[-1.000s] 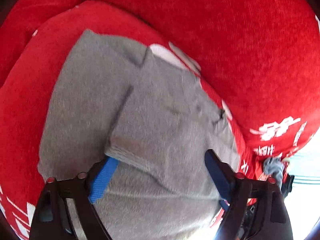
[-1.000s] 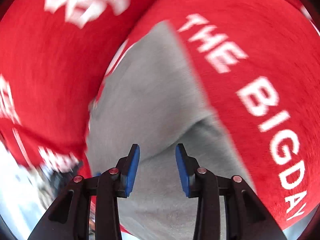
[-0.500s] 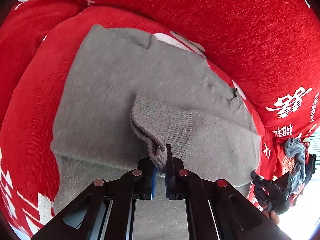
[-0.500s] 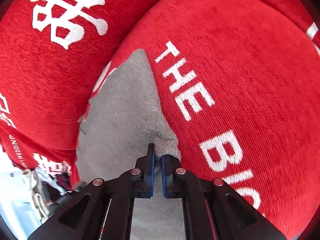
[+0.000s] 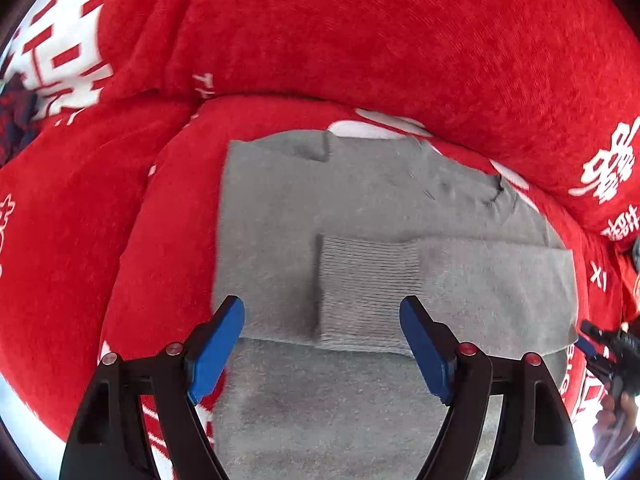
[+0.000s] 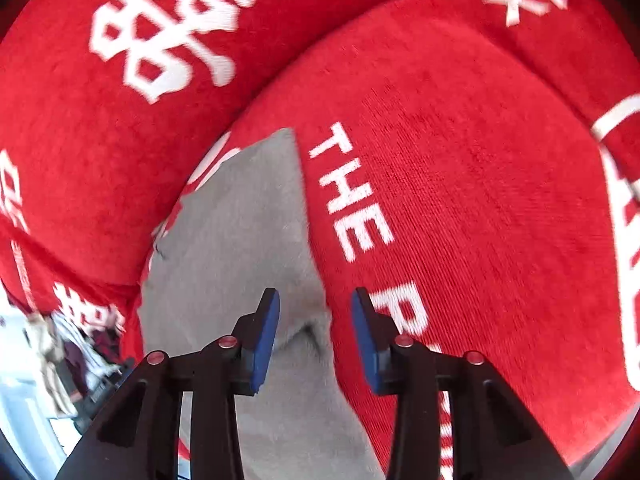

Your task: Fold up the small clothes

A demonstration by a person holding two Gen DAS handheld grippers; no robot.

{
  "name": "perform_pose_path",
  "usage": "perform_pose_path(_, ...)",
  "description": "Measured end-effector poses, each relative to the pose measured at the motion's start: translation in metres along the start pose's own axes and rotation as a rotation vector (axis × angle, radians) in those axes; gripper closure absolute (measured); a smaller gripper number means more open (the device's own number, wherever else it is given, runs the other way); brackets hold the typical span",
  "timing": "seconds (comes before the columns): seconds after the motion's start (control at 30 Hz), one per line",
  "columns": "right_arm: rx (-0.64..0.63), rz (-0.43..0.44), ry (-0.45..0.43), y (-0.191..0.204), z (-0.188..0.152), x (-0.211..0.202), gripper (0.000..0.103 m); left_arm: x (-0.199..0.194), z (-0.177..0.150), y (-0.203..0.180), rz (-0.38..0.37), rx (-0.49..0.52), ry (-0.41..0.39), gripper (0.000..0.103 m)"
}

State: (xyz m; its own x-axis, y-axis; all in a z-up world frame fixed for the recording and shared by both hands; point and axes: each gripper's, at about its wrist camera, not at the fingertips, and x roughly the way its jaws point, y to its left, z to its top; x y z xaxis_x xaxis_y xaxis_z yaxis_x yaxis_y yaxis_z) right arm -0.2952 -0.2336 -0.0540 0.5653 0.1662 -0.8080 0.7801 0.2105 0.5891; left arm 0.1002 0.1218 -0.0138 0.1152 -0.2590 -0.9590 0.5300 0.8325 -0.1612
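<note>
Left wrist view: fuzzy grey knit sweater [image 5: 280, 208] lies flat on plush red cover [image 5: 400, 40], ribbed cuff [image 5: 366, 292] folded across, left gripper [image 5: 322, 340] and right gripper [image 6: 314, 332] both spread, empty.

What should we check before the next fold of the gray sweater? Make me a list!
1. Left gripper open and empty: ok, its blue pads are spread with nothing between them.
2. Right gripper open and empty: ok, the cloth lies below it, not pinched.
3. Sleeve folded across the gray sweater: ok, its ribbed cuff lies flat on the body.
4. Sweater resting on the red cushion: ok.
5. Right edge smooth: not ok, a small pucker shows near the right gripper.
6. Bottom hem straight: cannot tell, it is out of view.
</note>
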Motion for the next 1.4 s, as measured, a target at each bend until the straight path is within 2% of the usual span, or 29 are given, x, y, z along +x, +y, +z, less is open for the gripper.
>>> perform_pose_path(0.03,0.022,0.016,0.041,-0.003,0.002,0.009,0.063,0.003,0.001,-0.006,0.003,0.007,0.003,0.023)
perform_pose_path(0.07,0.011,0.02,0.056,0.002,0.003,0.016,0.079,0.004,0.001,-0.011,0.002,0.01,0.001,0.023)
perform_pose_path(0.1,-0.041,-0.01,0.077,0.01,0.003,0.018,0.087,0.005,0.002,-0.013,0.008,0.014,-0.002,0.023)
perform_pose_path(0.2,-0.218,-0.163,0.071,0.036,0.001,0.02,0.087,0.018,0.002,-0.021,0.083,0.047,0.007,0.023)
perform_pose_path(0.23,-0.244,-0.207,0.073,0.037,0.001,0.022,0.087,0.026,-0.001,-0.02,0.129,0.066,0.024,0.023)
perform_pose_path(0.3,-0.261,-0.218,0.071,0.038,0.002,0.024,0.088,0.039,-0.007,-0.016,0.201,0.099,0.061,0.023)
perform_pose_path(0.33,-0.269,-0.229,0.068,0.041,0.001,0.024,0.088,0.036,-0.01,-0.011,0.179,0.099,0.043,0.023)
perform_pose_path(0.43,-0.304,-0.3,0.047,0.049,-0.006,0.018,0.082,0.029,-0.013,-0.003,0.2,0.094,0.047,0.023)
perform_pose_path(0.57,-0.327,-0.372,0.005,0.062,-0.017,0.006,0.081,0.022,-0.014,0.006,0.2,0.057,0.057,0.023)
perform_pose_path(0.73,-0.356,-0.336,-0.03,0.077,-0.029,-0.008,0.081,0.005,-0.011,0.016,0.192,0.04,0.012,0.023)
perform_pose_path(0.9,-0.379,-0.319,-0.002,0.087,-0.029,0.013,0.081,0.023,-0.005,0.039,0.228,0.009,0.051,0.023)
perform_pose_path(0.97,-0.396,-0.342,0.025,0.085,-0.031,0.026,0.081,0.029,-0.009,0.046,0.253,0.018,0.059,0.023)
perform_pose_path(1.03,-0.42,-0.358,0.044,0.078,-0.033,0.035,0.082,0.03,-0.011,0.053,0.241,0.016,0.044,0.023)
perform_pose_path(1.17,-0.48,-0.38,0.045,0.082,-0.038,0.033,0.083,0.026,-0.012,0.065,0.238,0.0,0.043,0.023)
perform_pose_path(1.27,-0.465,-0.418,0.059,0.082,-0.042,0.028,0.079,0.022,-0.012,0.068,0.233,-0.011,0.05,0.023)
perform_pose_path(1.4,-0.399,-0.386,0.047,0.077,-0.048,0.011,0.079,0.01,-0.015,0.064,0.236,0.001,0.051,0.023)
